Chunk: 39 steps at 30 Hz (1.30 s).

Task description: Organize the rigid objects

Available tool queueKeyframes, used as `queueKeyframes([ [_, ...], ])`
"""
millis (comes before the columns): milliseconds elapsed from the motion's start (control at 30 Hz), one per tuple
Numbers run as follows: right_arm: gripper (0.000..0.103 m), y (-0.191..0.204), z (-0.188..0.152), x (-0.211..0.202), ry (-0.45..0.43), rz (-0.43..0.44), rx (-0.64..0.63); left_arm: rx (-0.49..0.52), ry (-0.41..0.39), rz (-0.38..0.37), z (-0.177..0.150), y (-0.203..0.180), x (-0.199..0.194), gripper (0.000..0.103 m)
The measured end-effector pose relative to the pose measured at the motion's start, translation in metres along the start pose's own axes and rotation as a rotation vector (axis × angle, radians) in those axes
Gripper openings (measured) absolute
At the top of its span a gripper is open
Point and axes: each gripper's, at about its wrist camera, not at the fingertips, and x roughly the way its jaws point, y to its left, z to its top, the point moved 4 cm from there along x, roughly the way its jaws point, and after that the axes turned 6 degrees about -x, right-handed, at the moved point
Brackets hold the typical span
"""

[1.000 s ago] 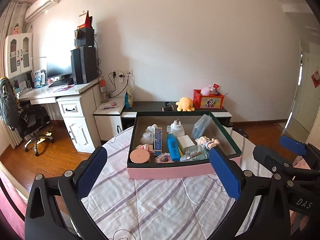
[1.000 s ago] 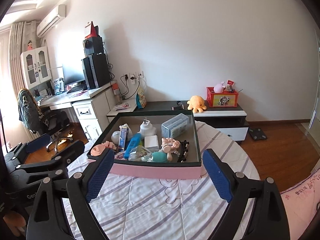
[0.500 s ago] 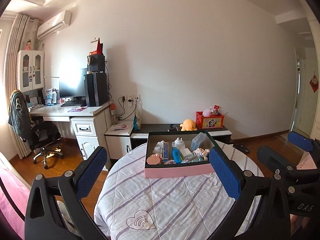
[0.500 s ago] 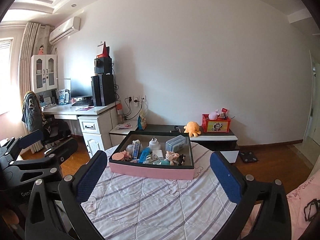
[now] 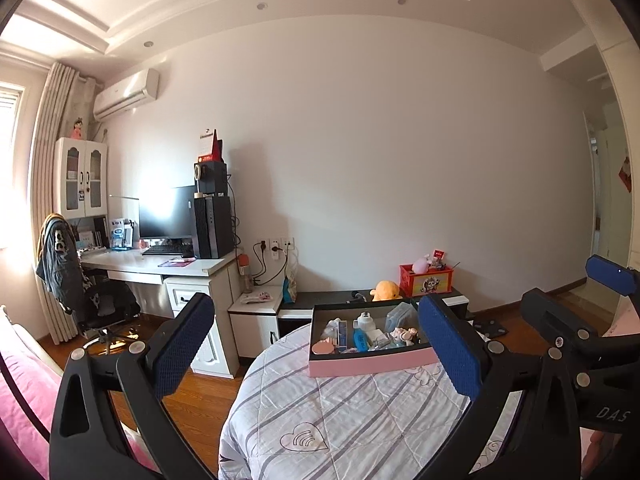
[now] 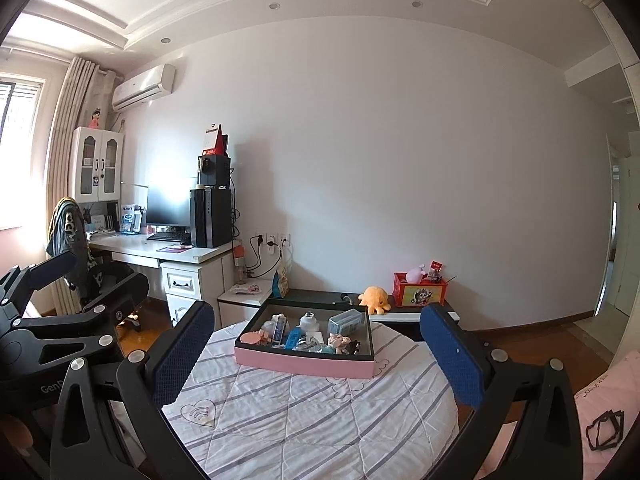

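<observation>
Bedroom with a white wall behind; on the round counter [image 6: 320,412] stands the pink box [image 6: 304,362], full of small rigid objects. Both the left claw [image 5: 316,356] and right claw [image 6: 314,354] are wide open, empty, well apart from it. I judge the sorting has ended or not begun; next, approach the box.

One pink box [image 6: 304,364] sits on one round table with a striped cover [image 6: 320,420]; its small contents are too crowded to count. Two grippers show: the left gripper [image 5: 316,350] and the right gripper [image 6: 316,354]. One orange plush [image 6: 374,300] and one red box [image 6: 419,294] stand on one low cabinet [image 6: 316,295]. One desk [image 6: 160,254] carries one monitor [image 6: 168,204] and one computer tower [image 6: 211,218].
</observation>
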Motion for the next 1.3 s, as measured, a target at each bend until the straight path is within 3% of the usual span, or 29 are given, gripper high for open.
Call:
queueKeyframes([
  [333, 0.103, -0.001, 0.01, -0.033, -0.047, -0.026, -0.007, 0.018, -0.02, 0.028, 0.009, -0.002, -0.022, 0.103],
  [1000, 0.103, 0.014, 0.007, -0.018, -0.028, -0.009, -0.01, 0.008, 0.013, 0.05, -0.001, 0.013, -0.012, 0.103],
  [1300, 0.103, 0.017, 0.003, -0.017, -0.025, -0.005, -0.014, -0.021, -0.017, 0.044, -0.002, 0.016, -0.009, 0.103],
])
